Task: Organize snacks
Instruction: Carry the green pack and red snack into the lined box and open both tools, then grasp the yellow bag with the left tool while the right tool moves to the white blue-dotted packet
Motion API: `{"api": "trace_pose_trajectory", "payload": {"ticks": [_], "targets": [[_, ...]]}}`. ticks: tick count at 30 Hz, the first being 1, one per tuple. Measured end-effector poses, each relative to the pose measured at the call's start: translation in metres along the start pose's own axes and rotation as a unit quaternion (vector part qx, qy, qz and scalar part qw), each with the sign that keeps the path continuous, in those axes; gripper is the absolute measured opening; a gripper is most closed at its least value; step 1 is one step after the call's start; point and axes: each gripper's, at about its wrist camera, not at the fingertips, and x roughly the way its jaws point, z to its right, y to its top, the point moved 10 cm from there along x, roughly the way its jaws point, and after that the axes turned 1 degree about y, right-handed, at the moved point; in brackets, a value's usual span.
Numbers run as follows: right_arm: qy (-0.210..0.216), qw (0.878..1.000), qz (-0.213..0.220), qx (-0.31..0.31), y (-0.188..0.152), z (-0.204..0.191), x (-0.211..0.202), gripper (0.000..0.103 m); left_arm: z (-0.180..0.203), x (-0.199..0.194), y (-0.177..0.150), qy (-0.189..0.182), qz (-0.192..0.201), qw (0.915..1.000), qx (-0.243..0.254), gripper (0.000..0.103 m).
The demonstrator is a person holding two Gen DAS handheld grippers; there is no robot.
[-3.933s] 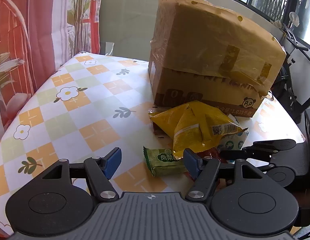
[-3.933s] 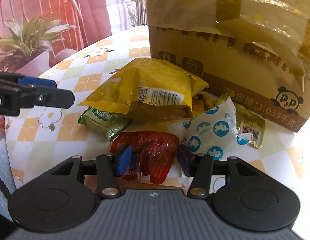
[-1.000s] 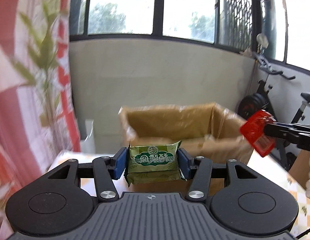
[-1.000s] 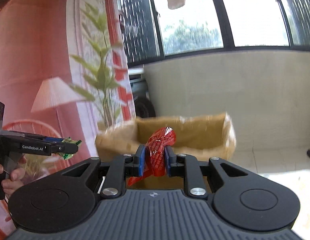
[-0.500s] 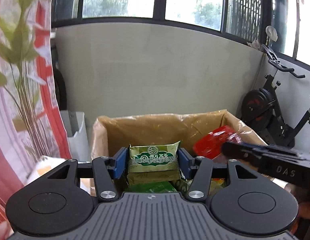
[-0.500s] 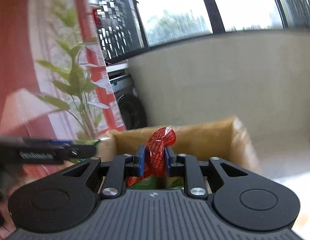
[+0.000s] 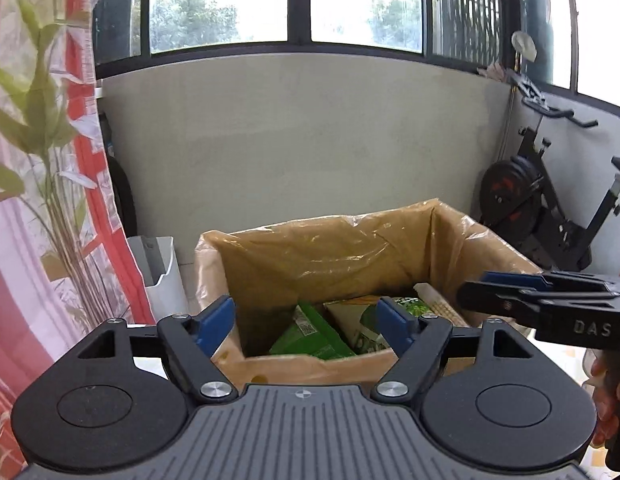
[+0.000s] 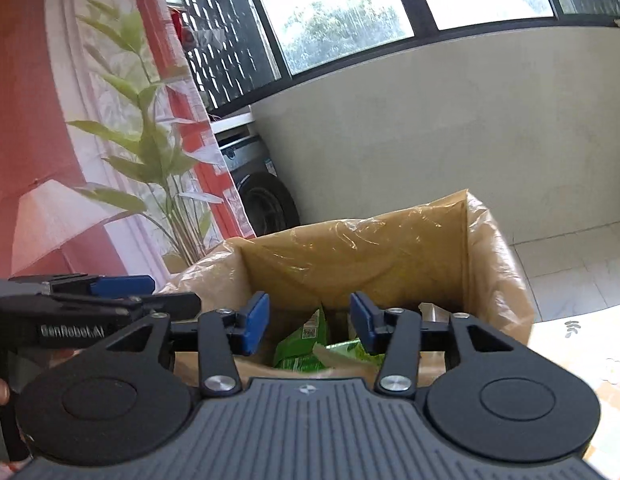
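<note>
left gripper spread wide, right gripper parted, above cardboard box

Open cardboard box on patterned table.

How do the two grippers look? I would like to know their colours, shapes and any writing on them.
Both are matte black plastic. The left gripper and right gripper each have two angled fingers with blue pads, silver screws, round discs, and a grey ribbed base. Side markings read "GenRobot.AI" and "DAS". No cables or sleeves are visible.
</note>
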Motion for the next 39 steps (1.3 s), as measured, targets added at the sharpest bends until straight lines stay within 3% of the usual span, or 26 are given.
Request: {"api": "trace_pose_trajectory", "payload": {"ticks": [9,16,28,39], "targets": [[-0.005,1.0,0.021,-0.021,-0.024,-0.02,-0.057,0.049,-0.009,-0.05,-0.03,-0.006,-0.005,0.9999,-0.015,0.08],[-0.016,0.999,-0.012,-0.037,-0.069,-0.028,-0.066,0.049,-0.019,-0.065,-0.071,-0.009,-0.021,0.9986,-0.048,0.08],[-0.029,0.992,-0.105,-0.062,-0.137,-0.023,-0.037,0.055,-0.023,-0.029,-0.124,-0.009,-0.08,0.9931,-0.085,0.08],[-0.047,0.987,-0.146,-0.046,-0.174,-0.002,-0.025,0.055,-0.005,0.031,-0.184,-0.007,-0.168,0.9818,-0.087,0.08]]}}
